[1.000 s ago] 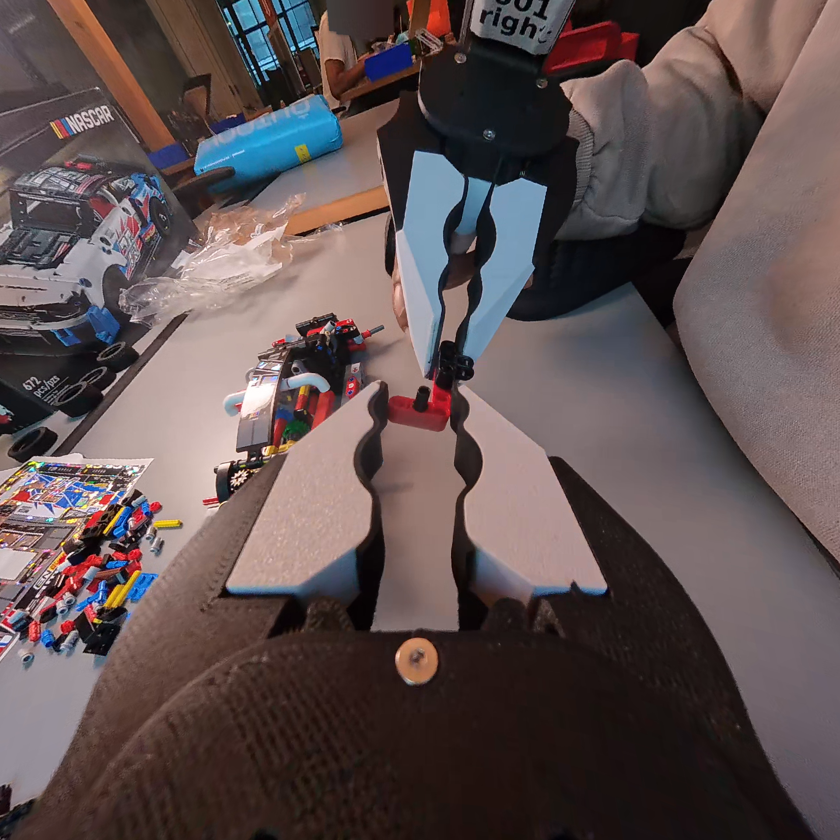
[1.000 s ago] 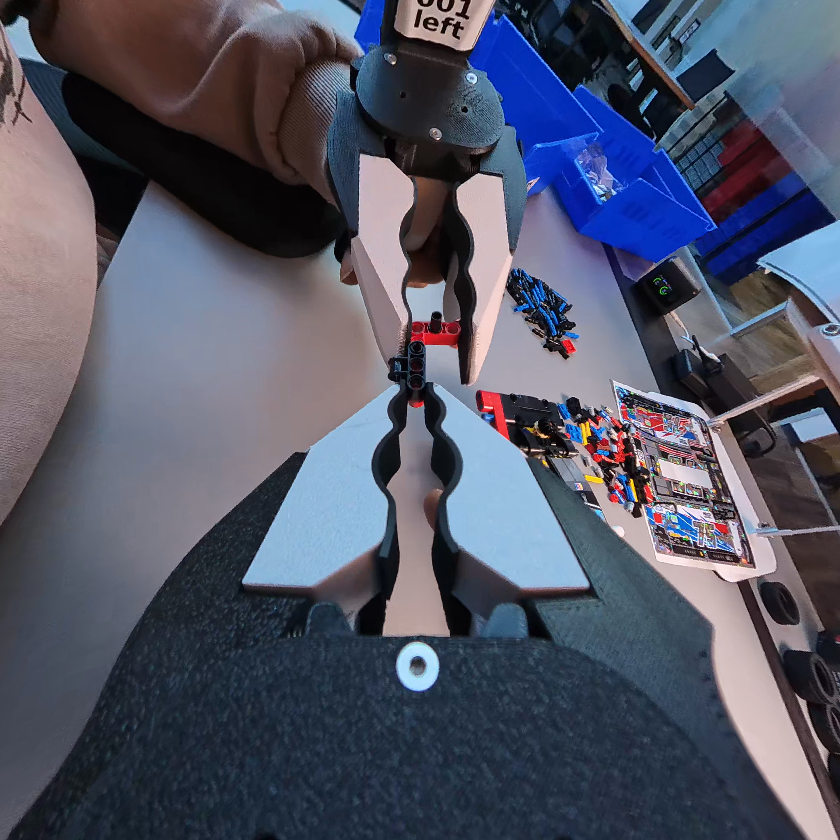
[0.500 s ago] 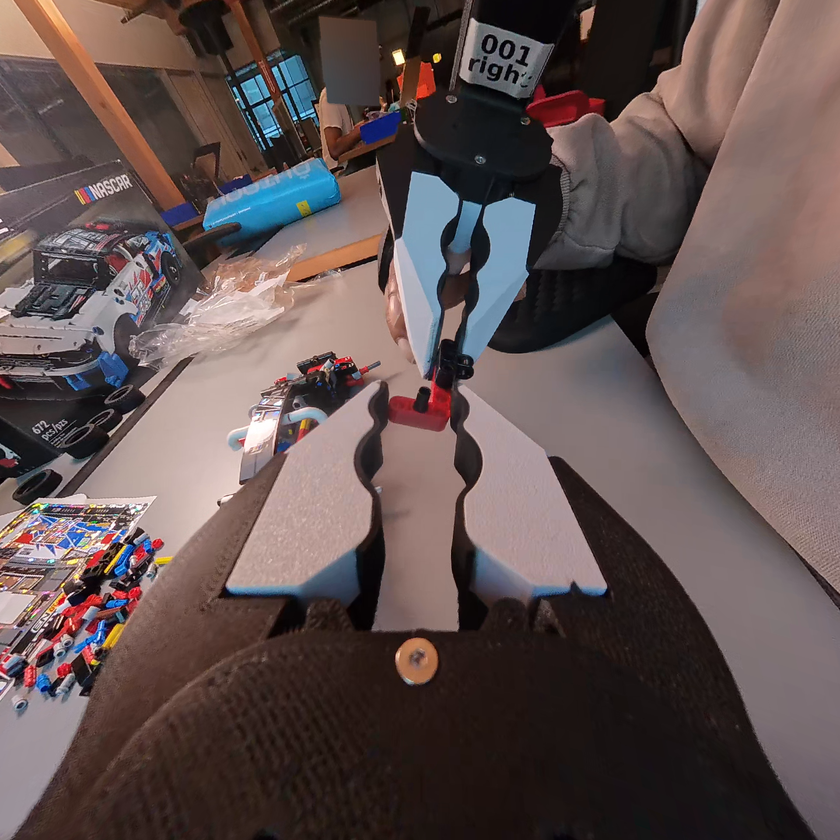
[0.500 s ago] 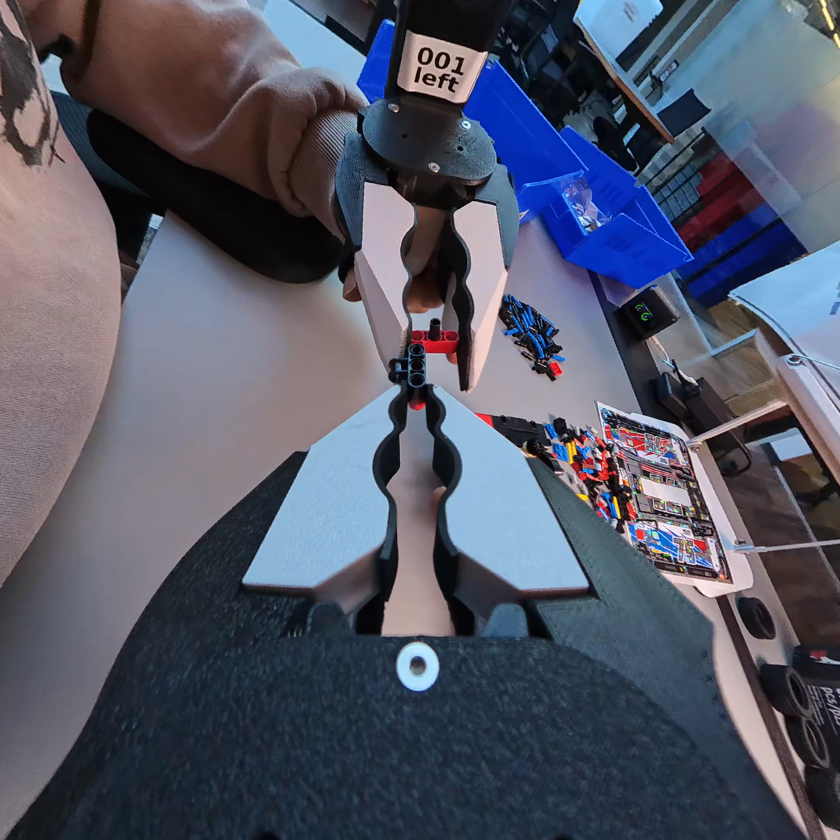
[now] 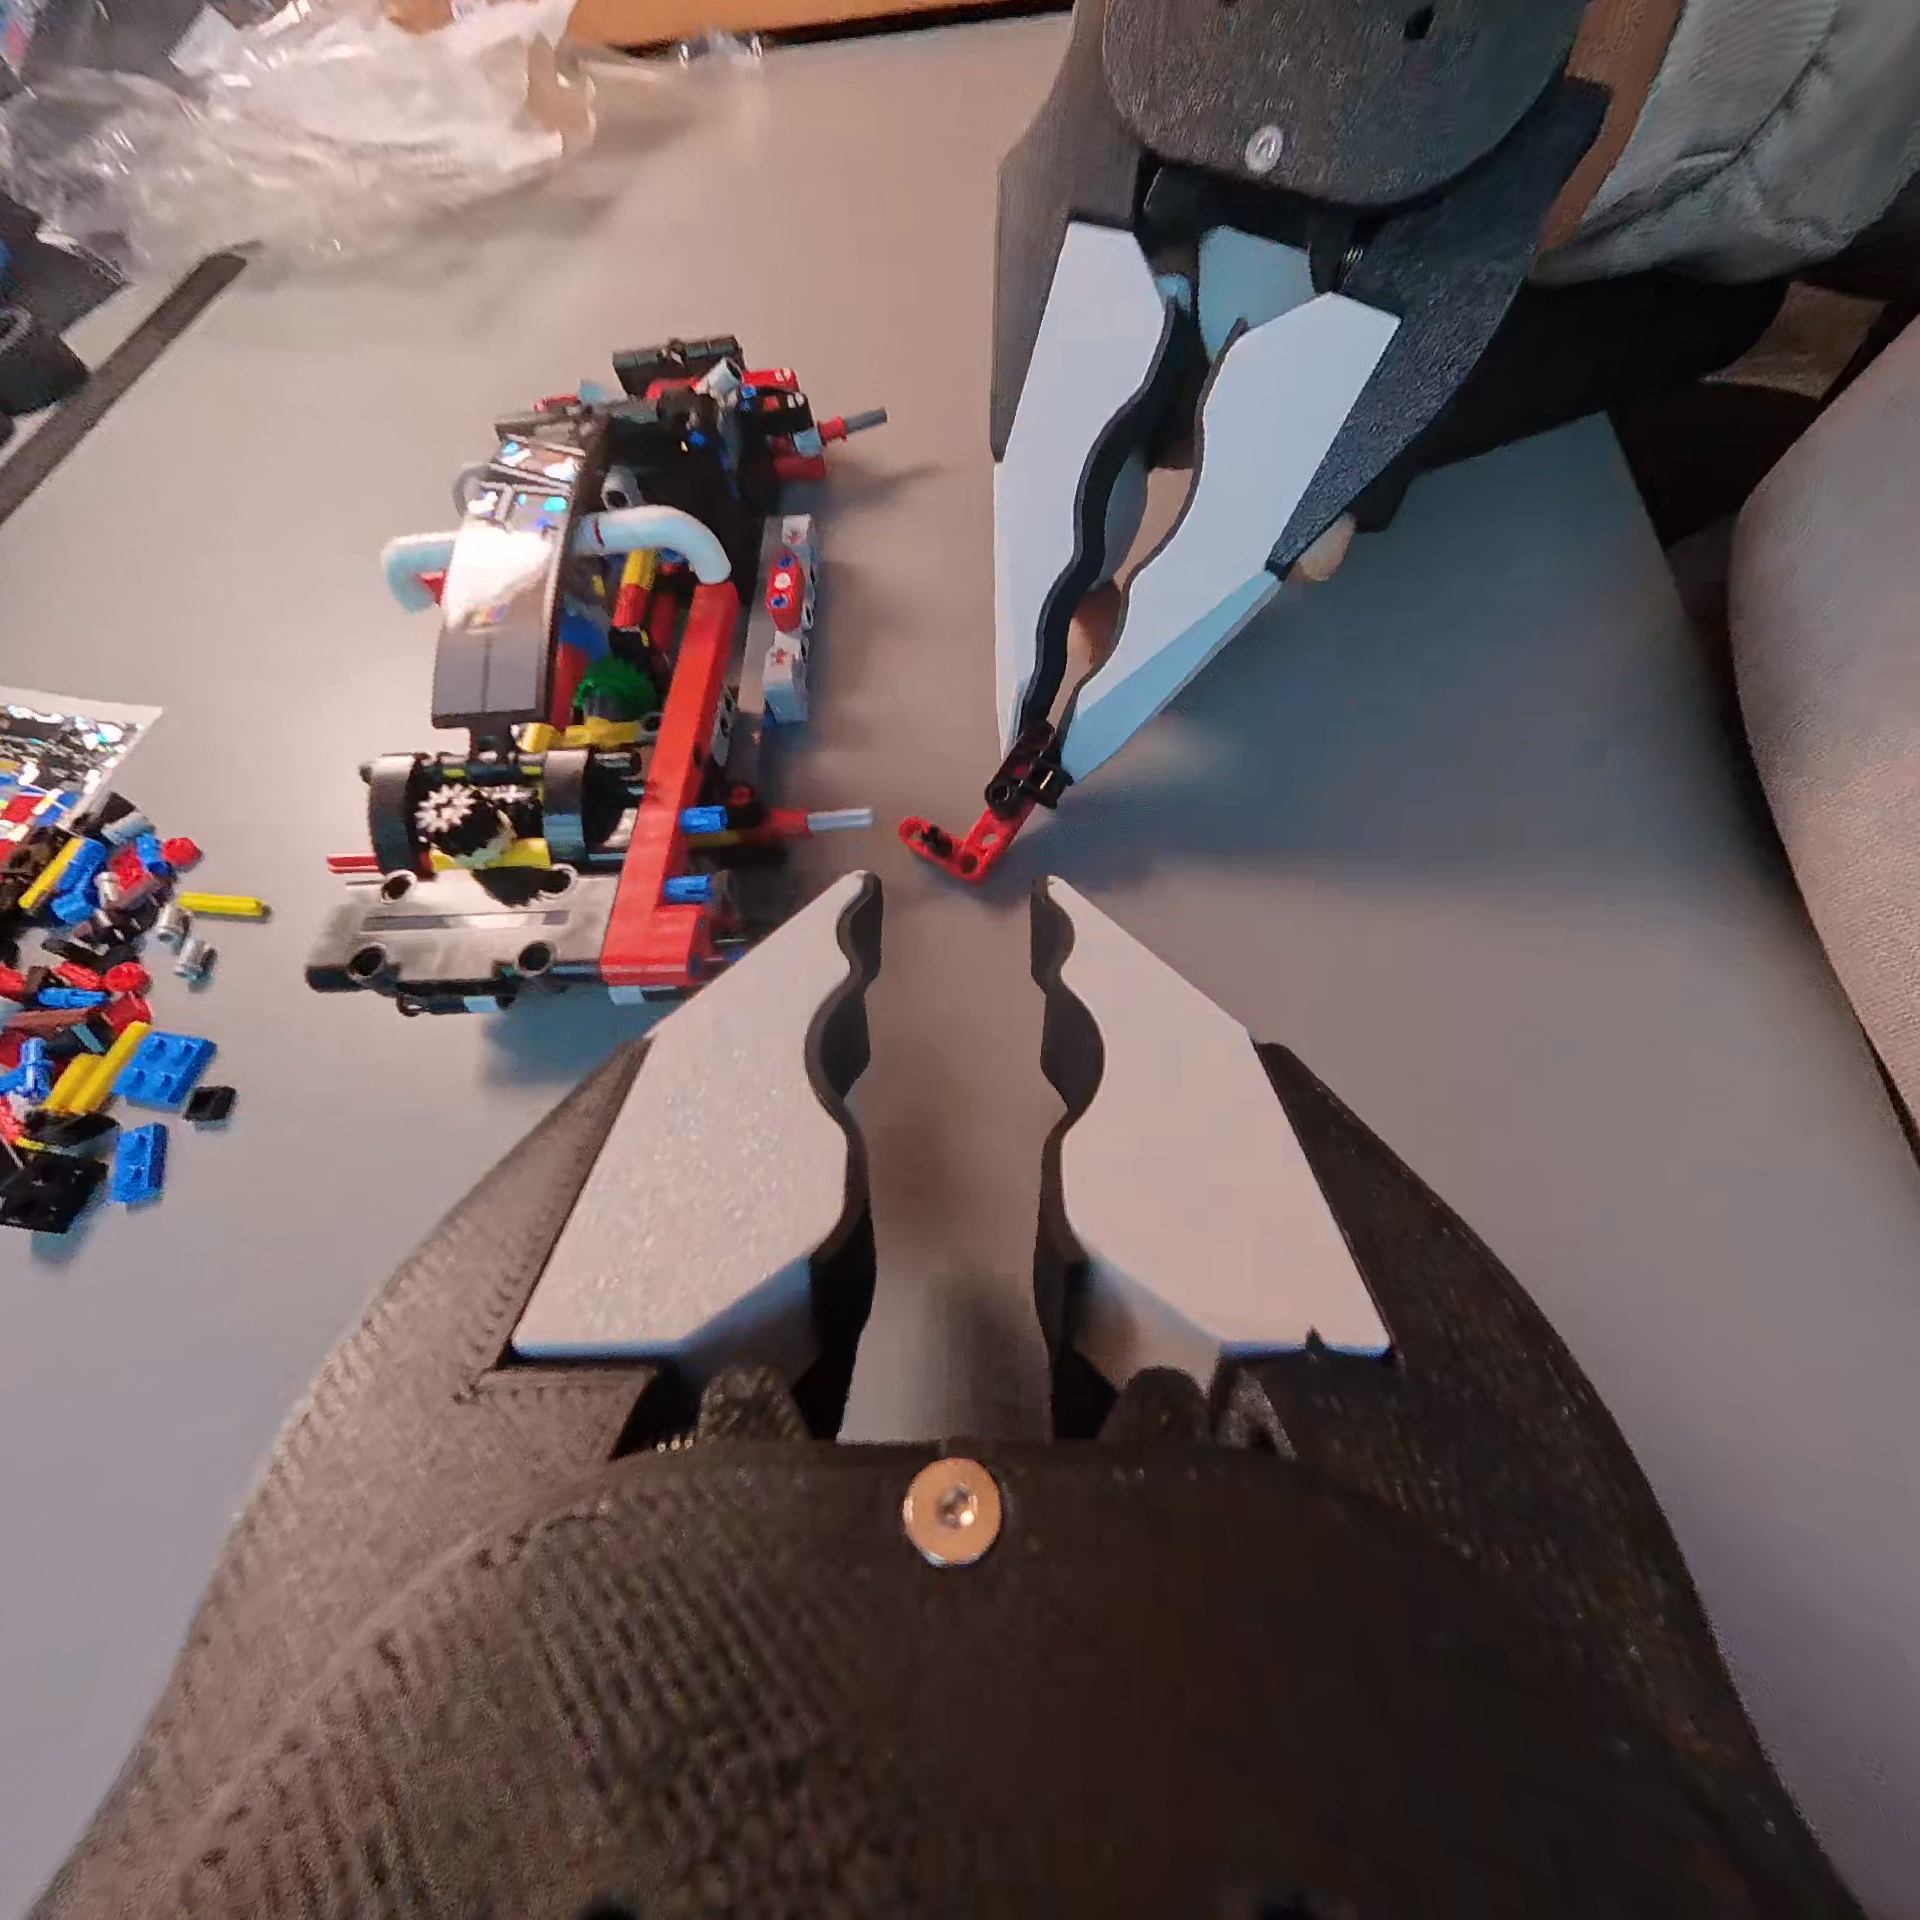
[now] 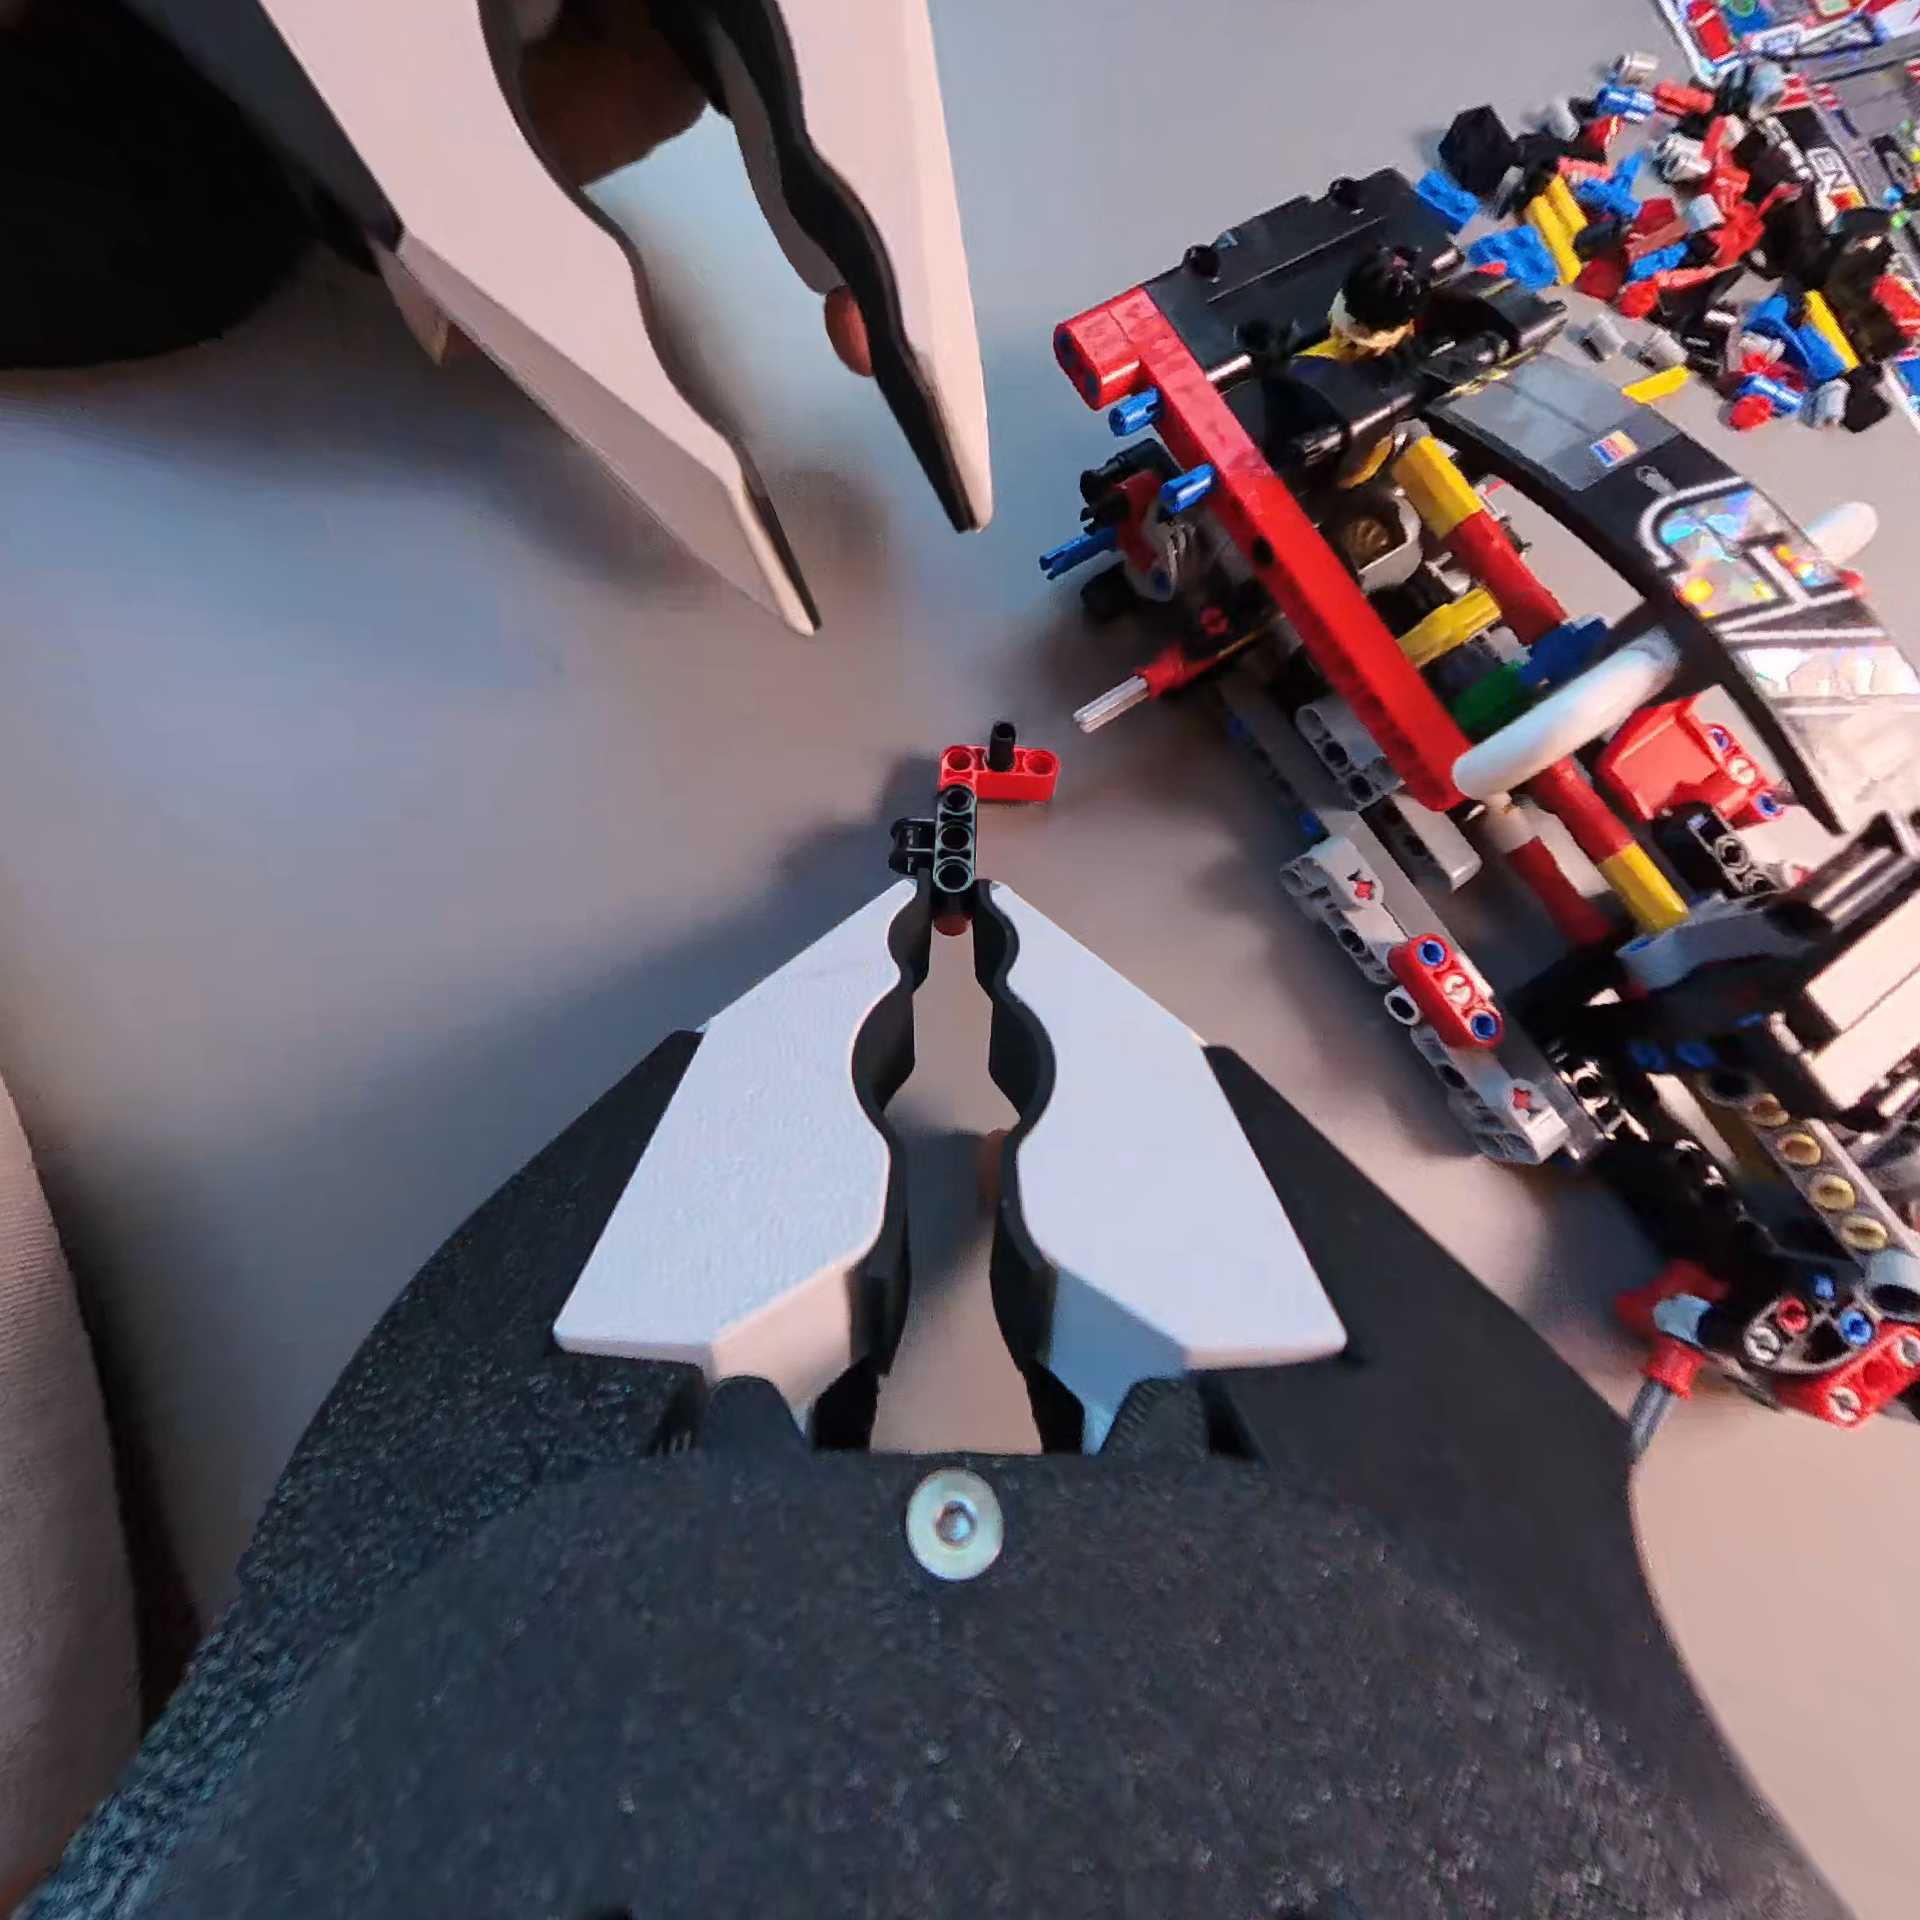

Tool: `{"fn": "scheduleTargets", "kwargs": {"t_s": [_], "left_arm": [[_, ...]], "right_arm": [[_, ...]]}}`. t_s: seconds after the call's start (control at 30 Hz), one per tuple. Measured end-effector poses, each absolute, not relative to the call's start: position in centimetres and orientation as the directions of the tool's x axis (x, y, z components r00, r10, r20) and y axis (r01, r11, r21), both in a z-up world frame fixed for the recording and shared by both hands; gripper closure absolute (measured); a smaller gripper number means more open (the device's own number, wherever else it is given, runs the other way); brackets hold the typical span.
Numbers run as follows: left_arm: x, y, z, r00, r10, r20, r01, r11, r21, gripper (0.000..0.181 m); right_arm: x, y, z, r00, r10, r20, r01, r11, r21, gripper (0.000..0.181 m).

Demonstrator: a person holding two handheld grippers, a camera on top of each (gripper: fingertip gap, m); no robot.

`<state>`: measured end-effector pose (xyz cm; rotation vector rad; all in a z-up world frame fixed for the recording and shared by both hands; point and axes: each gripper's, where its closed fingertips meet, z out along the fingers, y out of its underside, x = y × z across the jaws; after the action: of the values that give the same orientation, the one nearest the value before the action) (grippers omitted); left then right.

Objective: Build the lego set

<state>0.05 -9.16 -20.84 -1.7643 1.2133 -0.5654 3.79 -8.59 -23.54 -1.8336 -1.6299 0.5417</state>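
My right gripper (image 6: 951, 899) is shut on a small black beam (image 6: 954, 842) with a red L-shaped piece (image 6: 997, 769) joined to its far end. It holds them low over the grey table (image 6: 416, 779), beside the part-built car (image 6: 1455, 727). My left gripper (image 5: 951, 904) is open and empty, just short of the red piece (image 5: 961, 836). The left wrist view also shows the right gripper (image 5: 1039, 753), the black beam (image 5: 1023, 774) and the car (image 5: 592, 727). The right wrist view shows the left gripper (image 6: 883, 571) open above the piece.
A pile of loose red, blue, yellow and black pieces (image 5: 83, 987) lies left of the car, also in the right wrist view (image 6: 1714, 208). A sticker sheet (image 5: 62, 727) and clear plastic bags (image 5: 312, 104) lie farther off. A person's sleeve (image 5: 1714, 156) is behind the right gripper.
My left gripper has let go of the red piece and opened. Both grippers have come down close to the table beside the car. The joined pieces stay in my right gripper.
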Motion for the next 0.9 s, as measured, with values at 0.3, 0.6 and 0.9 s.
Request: {"fn": "scheduleTargets", "kwargs": {"t_s": [0.3, 0.6, 0.9], "left_arm": [[0.3, -10.0, -23.1, 0.386, -0.918, -0.090, -0.581, -0.167, -0.797, 0.156], [-1.9, -7.3, -22.1, 0.513, -0.852, -0.107, -0.511, -0.203, -0.835, 0.156], [-3.2, -6.1, -19.2, 0.559, -0.820, -0.119, -0.370, -0.119, -0.922, 0.160]], "right_arm": [[3.9, -10.9, -23.0, 0.107, 0.994, 0.032, 0.726, -0.056, -0.685, 0.161], [3.7, -5.8, -21.8, 0.125, 0.983, 0.133, 0.665, 0.016, -0.747, 0.161], [1.8, -4.2, -20.2, 0.105, 0.983, 0.149, 0.470, 0.083, -0.879, 0.164]]}}
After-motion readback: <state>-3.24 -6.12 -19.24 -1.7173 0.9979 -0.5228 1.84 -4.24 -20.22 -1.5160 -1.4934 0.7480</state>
